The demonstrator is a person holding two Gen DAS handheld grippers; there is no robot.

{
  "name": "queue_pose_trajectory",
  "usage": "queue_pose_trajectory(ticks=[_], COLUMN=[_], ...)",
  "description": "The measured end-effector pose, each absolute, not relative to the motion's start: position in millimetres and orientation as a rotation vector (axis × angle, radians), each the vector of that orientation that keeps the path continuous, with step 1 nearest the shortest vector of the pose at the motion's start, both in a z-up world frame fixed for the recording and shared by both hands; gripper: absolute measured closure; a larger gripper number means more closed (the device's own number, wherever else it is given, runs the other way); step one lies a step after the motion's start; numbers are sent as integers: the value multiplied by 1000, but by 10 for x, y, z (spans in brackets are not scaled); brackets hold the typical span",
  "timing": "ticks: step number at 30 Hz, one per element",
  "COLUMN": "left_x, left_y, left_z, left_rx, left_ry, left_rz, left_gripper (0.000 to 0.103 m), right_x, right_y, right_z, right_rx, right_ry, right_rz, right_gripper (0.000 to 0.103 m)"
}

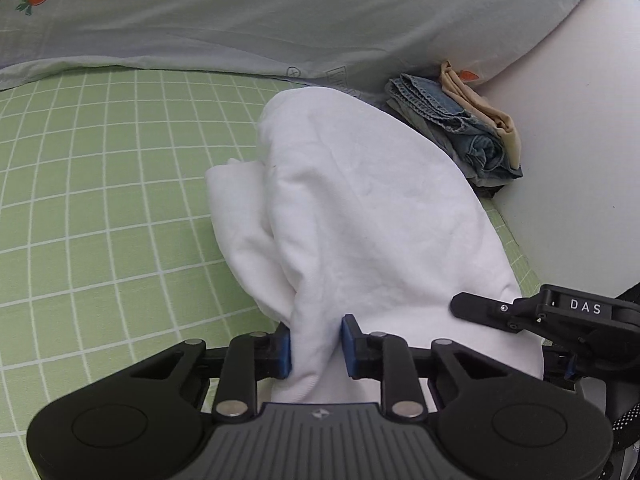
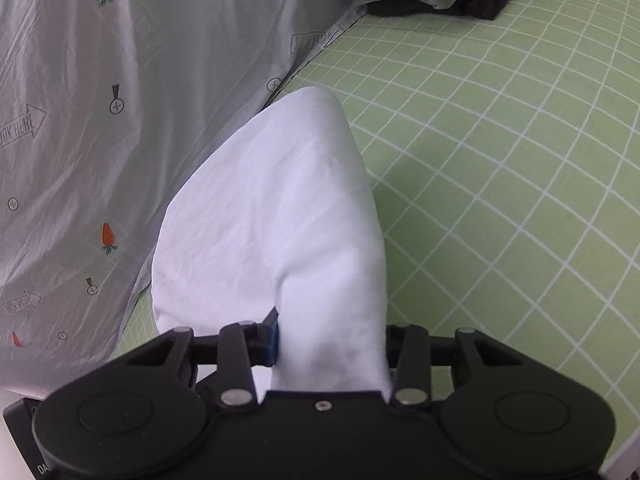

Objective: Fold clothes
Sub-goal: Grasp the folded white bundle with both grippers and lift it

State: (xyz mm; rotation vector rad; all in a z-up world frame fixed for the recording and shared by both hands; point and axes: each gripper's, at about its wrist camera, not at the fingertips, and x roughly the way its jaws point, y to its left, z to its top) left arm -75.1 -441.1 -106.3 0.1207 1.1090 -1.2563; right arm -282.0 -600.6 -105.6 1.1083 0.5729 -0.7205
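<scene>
Left gripper [image 1: 316, 346] is clamped on a bunched edge of the white garment [image 1: 360, 208], low in the middle of the left wrist view, blue pads pinching a thick wad of cloth. Right gripper [image 2: 330, 340] has the same garment between its jaws at the bottom centre of the right wrist view; only one blue pad shows there, the other is buried under fabric, but the cloth runs straight through the gap, so I'd call it gripped. You can also spot the right gripper at the lower right edge of the left view, close by.

Biggest thing around is the bed [image 1: 100, 200], green sheet with a white grid, filling the left half of the left view and the right half of the right view. Then the pale quilt [image 2: 80, 120] with carrot prints, along the top of the left view and down the left side of the right one. A pile of clothes [image 1: 456, 128], denim on top of it, sits upper right in the left view, against a white wall.

The garment runs from both grippers out over the sheet toward the quilt, doubled over itself, soft and wrinkled, with a loose lobe sticking out on its left in the left view. No way to tell what kind of garment it is.

My take on doing this fold well: keep both pinches level and the held edge taut between them, carry it over evenly, lay it flat, and watch that loose lobe doesn't get trapped underneath.
</scene>
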Motion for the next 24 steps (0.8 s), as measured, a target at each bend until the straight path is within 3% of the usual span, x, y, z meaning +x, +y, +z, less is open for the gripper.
queue_pose_trajectory(ticks=[6, 14, 24], left_x=[-1774, -3054, -3712], left_y=[-5341, -6986, -8495], left_z=[-921, -872, -1378], left_rx=[112, 91, 199], left_ry=[1061, 1111, 1236], left_rz=[-1235, -1280, -1287], left_gripper=[77, 77, 77], right_x=[-3852, -5070, -5518], right_y=[-6833, -8560, -10162], right_z=[-1005, -813, -1064], right_rx=[1100, 999, 784], right_ry=[515, 631, 819], right_rz=[-723, -677, -738], right_gripper=[62, 62, 57])
